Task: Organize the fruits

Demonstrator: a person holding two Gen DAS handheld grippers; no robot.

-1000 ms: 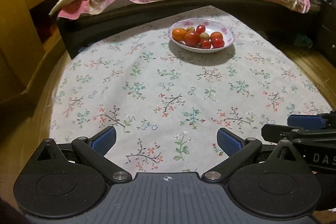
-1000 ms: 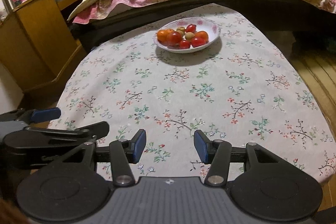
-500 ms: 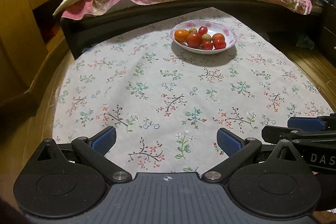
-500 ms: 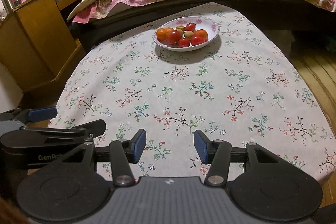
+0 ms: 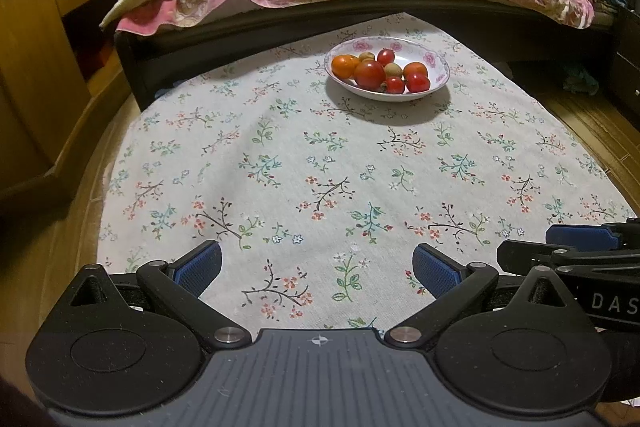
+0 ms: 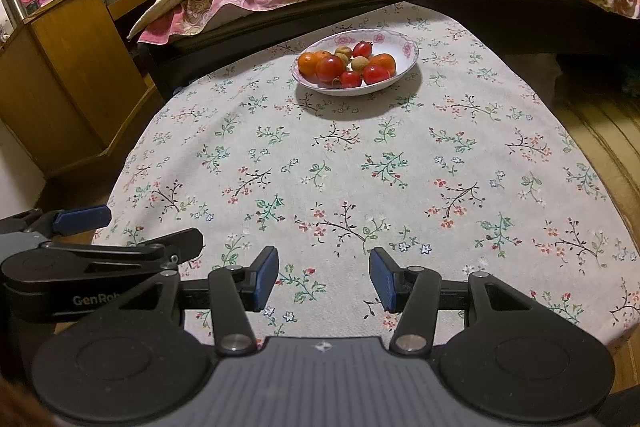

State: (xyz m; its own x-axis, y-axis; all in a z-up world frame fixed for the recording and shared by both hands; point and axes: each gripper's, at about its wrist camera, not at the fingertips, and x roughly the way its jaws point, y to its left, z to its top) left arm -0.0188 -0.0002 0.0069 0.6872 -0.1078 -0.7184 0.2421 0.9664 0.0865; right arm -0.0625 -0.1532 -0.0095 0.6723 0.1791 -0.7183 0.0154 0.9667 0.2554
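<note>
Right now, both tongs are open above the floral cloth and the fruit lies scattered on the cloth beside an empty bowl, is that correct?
Not quite. The fruit is all in the bowl, not scattered on the cloth; the left wrist view shows it. The rest holds: left tongs and right tongs are open above the cloth.

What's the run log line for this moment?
left tool: open, empty | right tool: open, empty | fruits: in plate, untouched

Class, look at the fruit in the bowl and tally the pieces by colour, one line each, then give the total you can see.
Red fruits: 4
Orange fruits: 2, perhaps a third behind
Tan fruits: 3
Total visible in the bowl: 9, counting only the clear ones
</note>
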